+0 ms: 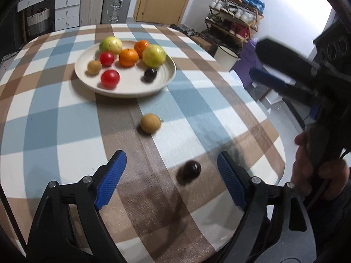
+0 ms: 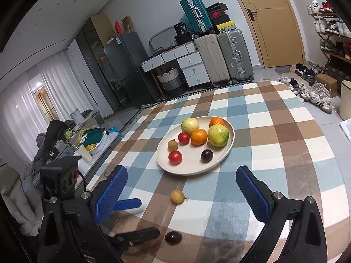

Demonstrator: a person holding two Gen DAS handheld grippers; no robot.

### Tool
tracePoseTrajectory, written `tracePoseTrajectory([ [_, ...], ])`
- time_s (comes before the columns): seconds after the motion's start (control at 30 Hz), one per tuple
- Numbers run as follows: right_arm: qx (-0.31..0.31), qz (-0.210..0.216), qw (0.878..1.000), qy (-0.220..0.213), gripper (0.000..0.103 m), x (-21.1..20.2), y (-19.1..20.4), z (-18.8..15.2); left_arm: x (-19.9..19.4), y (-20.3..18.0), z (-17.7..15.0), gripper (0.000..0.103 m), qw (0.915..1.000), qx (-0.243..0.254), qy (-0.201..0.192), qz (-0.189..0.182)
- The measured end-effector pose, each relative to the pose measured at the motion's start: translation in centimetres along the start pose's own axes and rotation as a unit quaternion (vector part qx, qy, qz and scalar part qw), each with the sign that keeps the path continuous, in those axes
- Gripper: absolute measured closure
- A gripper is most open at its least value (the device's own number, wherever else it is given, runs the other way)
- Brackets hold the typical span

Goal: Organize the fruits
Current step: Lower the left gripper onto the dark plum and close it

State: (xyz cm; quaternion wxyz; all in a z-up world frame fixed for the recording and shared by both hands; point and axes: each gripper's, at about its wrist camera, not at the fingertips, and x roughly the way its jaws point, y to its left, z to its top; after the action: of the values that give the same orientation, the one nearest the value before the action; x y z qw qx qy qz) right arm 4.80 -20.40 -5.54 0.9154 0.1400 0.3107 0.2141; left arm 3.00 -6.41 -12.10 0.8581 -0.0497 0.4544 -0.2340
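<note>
My left gripper (image 1: 171, 175) has its jaws wide apart and empty. The dark plum (image 1: 191, 169) sits on the bench (image 1: 54, 120) just ahead, between them. My right gripper (image 2: 182, 197), jaws apart too, is farther off.

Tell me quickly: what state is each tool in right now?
Left tool: open, holding nothing.
Right tool: open, holding nothing.

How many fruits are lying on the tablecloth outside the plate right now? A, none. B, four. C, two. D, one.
C: a tan fruit and a dark purple fruit sit on the checked tablecloth, both apart from the plate, which holds the rest.
</note>
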Motion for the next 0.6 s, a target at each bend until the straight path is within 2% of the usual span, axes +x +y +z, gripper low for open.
tracePoseTrajectory([
  [0.27, 0.003, 0.002, 1.000, 0.002, 0.002, -0.9, 0.3, -1.0, 1.2, -1.1, -0.8, 0.020, 0.9997, 0.016, 0.017, -0.001],
  [0.37, 0.004, 0.000, 1.000, 0.006, 0.002, -1.1, 0.2, -1.3, 1.5, -1.5, -0.9, 0.023, 0.9996, 0.021, 0.020, -0.003],
  [0.47, 0.006, -0.001, 1.000, 0.010, 0.002, -1.2, 0.1, -1.6, 1.9, -1.9, -1.0, 0.032, 0.9992, 0.026, 0.028, -0.007],
  [0.6, 0.010, -0.003, 1.000, 0.016, 0.001, -1.3, -0.2, -2.0, 2.3, -2.5, -1.1, 0.050, 0.9986, 0.034, 0.037, -0.017],
])
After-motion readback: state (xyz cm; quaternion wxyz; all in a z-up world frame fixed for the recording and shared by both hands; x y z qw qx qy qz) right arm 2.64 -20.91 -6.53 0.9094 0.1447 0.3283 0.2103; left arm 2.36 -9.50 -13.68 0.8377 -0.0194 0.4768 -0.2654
